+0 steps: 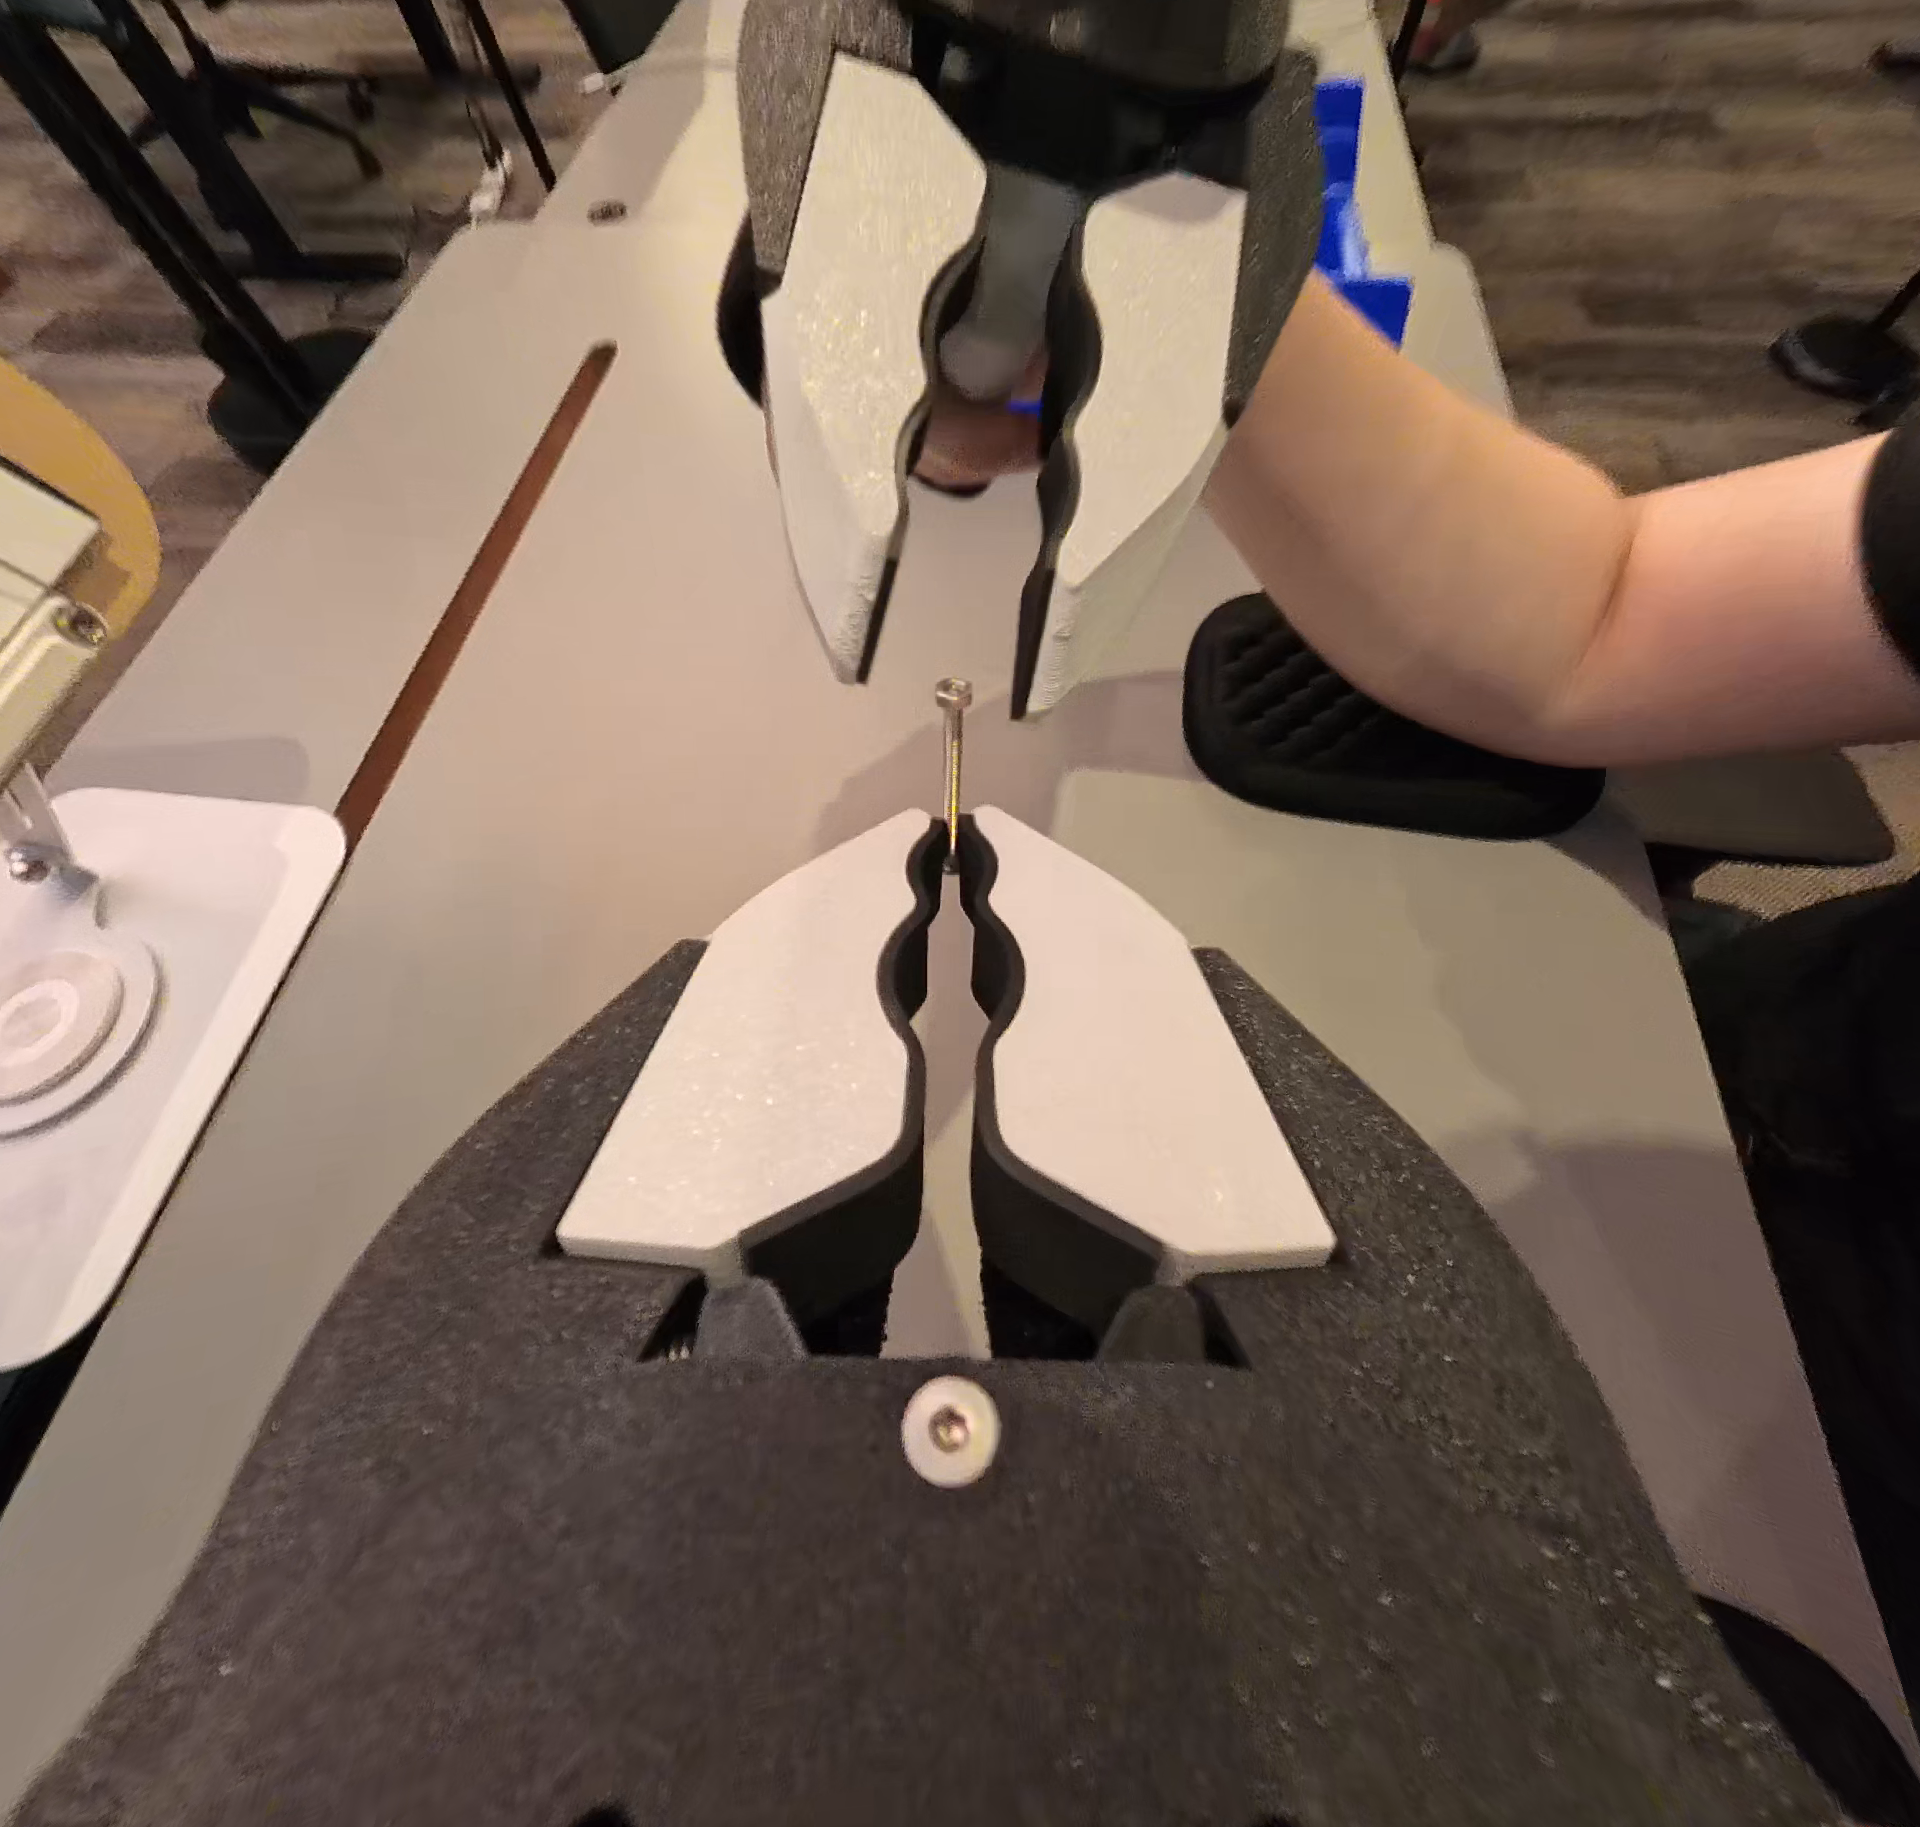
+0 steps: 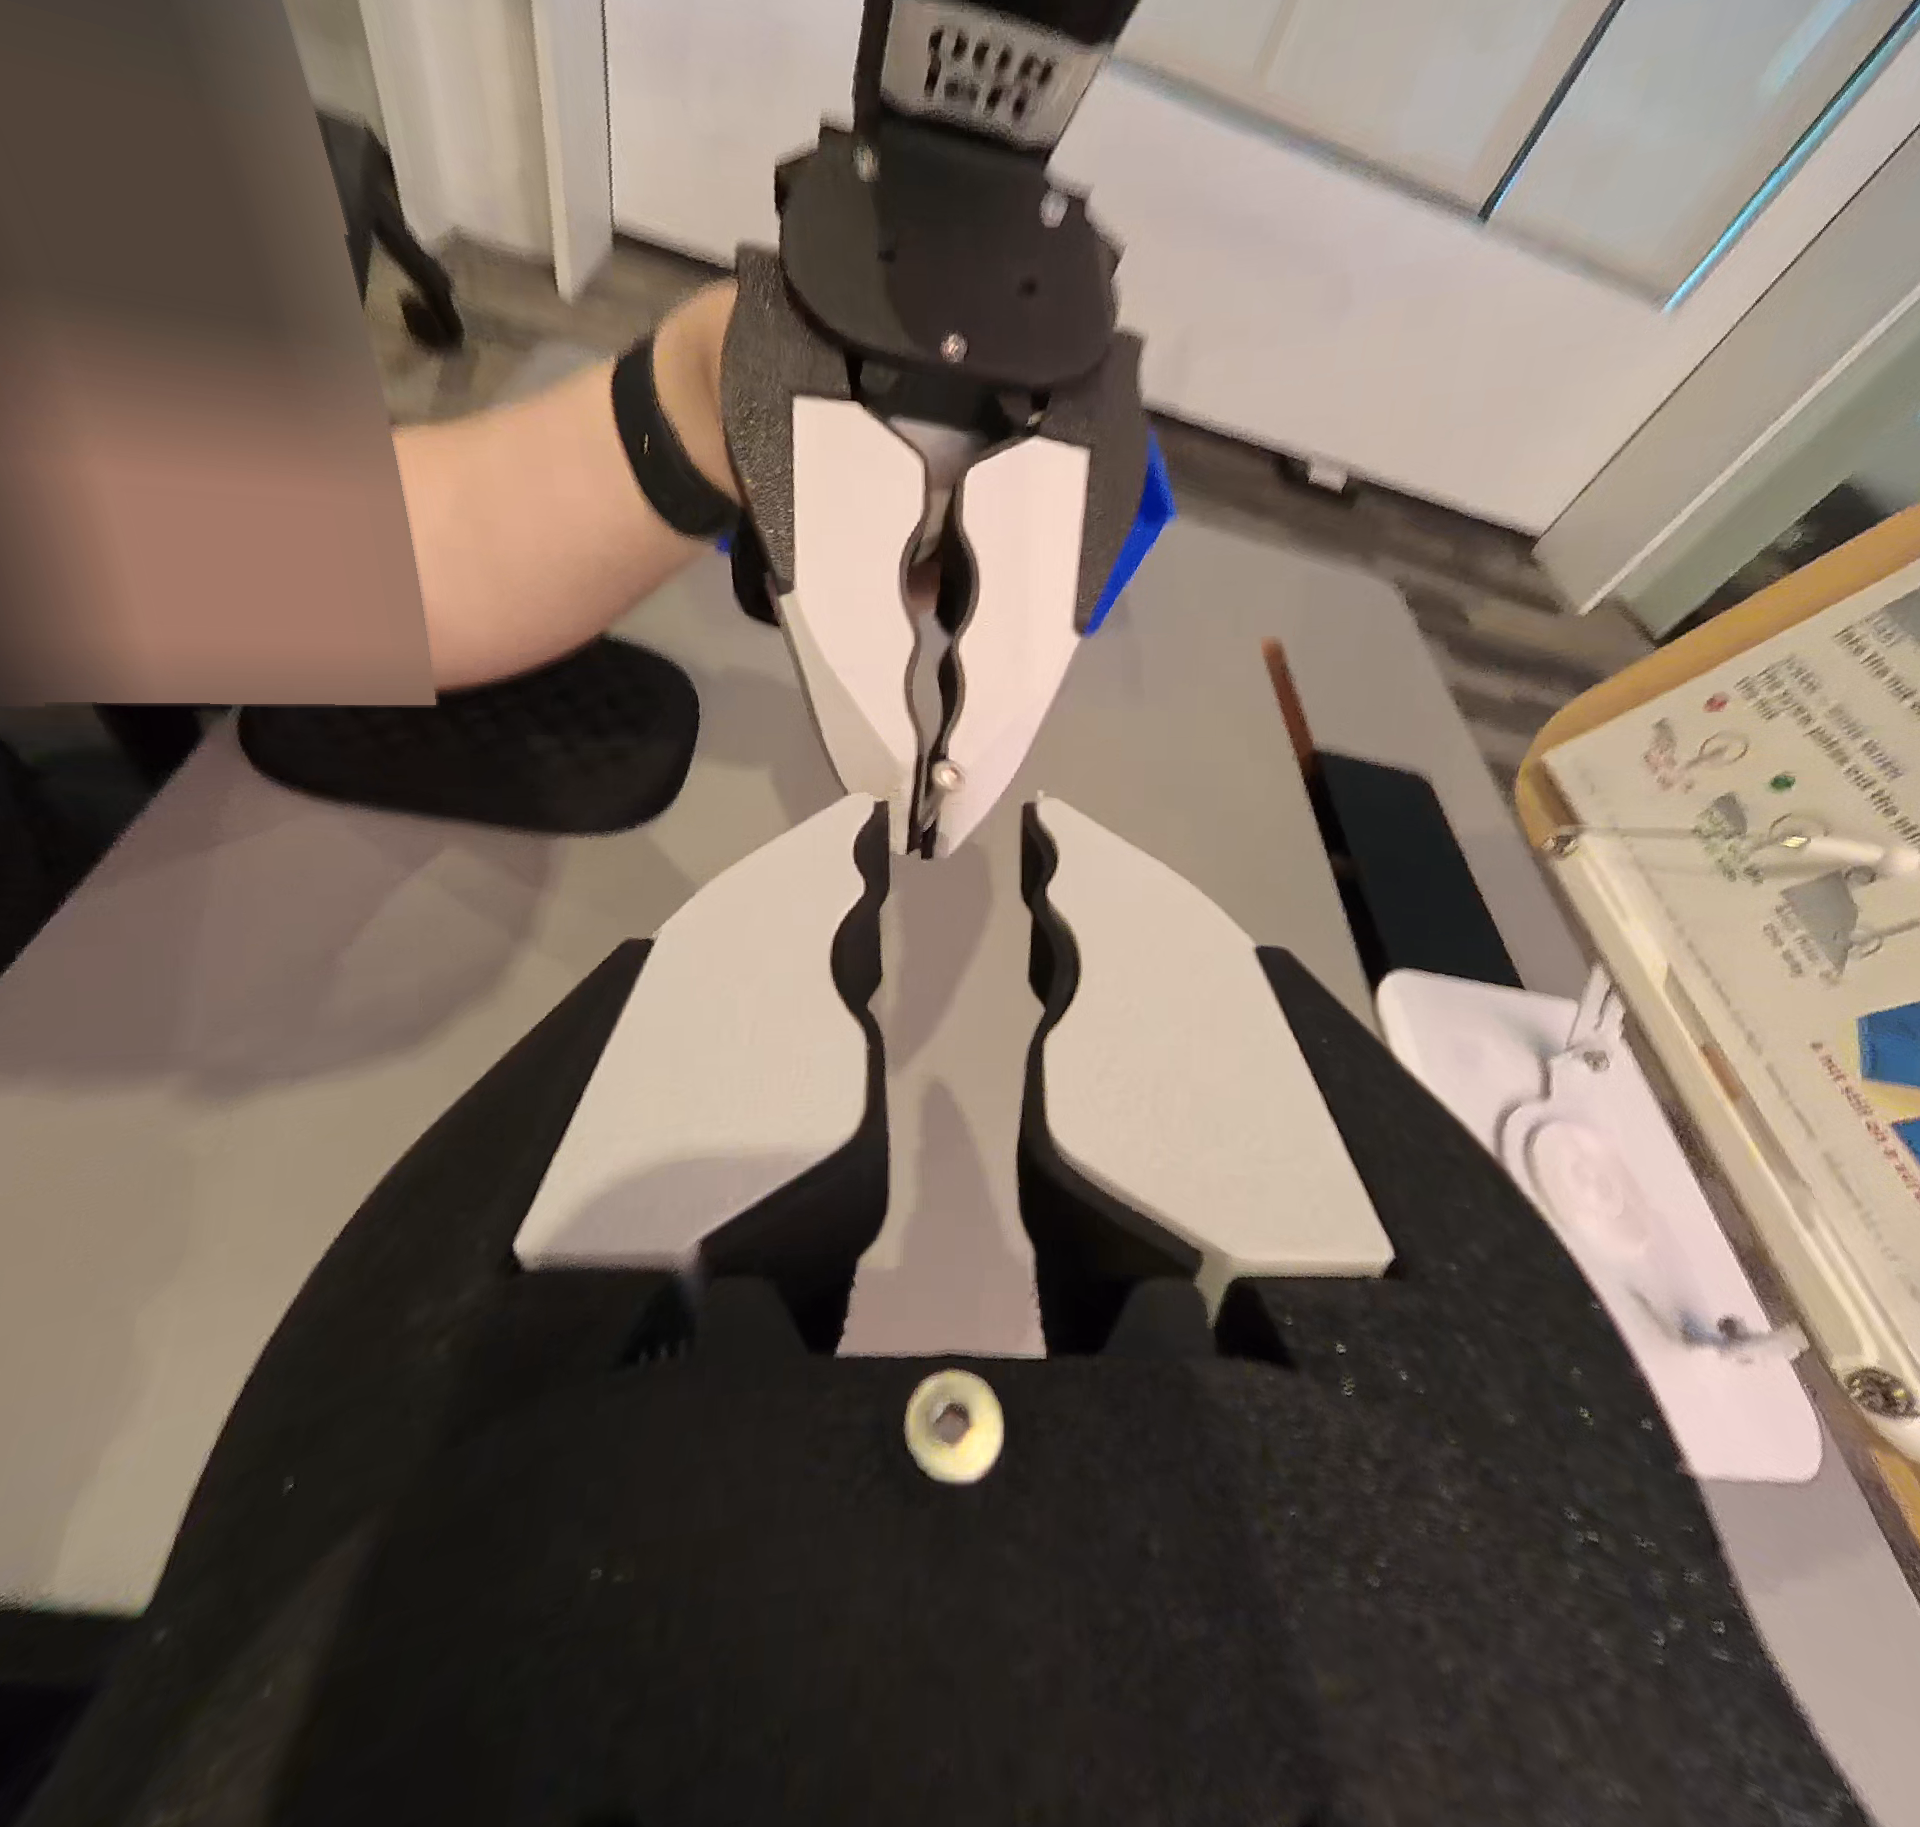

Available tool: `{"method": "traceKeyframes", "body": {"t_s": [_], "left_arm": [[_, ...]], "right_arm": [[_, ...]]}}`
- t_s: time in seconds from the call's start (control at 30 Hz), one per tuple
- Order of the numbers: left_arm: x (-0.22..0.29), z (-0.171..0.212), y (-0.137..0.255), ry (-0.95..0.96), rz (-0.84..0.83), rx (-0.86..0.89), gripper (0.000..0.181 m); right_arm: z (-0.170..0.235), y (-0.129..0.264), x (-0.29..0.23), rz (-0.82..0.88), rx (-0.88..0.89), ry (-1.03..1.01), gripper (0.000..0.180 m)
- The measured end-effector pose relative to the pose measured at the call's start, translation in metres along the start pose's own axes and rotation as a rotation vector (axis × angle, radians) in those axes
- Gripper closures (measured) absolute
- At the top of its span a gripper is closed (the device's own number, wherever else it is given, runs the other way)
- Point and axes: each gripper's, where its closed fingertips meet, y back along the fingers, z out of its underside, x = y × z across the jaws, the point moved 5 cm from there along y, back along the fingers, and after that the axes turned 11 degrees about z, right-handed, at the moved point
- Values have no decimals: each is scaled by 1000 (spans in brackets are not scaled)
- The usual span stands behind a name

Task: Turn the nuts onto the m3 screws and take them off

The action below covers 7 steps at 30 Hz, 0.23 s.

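Screw (image 1: 953, 769) is clamped upright at its tip by left hand-held gripper (image 1: 952, 827) above worktop (image 1: 644, 634); right hand-held gripper (image 1: 940, 697), spread apart, is best centred on screw head w/o bending it.

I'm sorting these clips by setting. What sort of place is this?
Probably an office or lab workspace: a long grey desk with a cable slot, a black office chair beside it, and glass partitions behind.

Grey table (image 1: 644, 551) with long slot (image 1: 478, 582); white tray (image 1: 197, 998) beside slot; blue bin, perhaps (image 1: 1351, 208), far end.
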Motion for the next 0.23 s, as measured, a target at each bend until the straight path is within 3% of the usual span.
{"method": "traceKeyframes", "body": {"t_s": [0.23], "left_arm": [[2, -12, 12, -16, 4, 117, 179]], "right_arm": [[-25, 9, 0, 56, 187, 48, 156]]}}
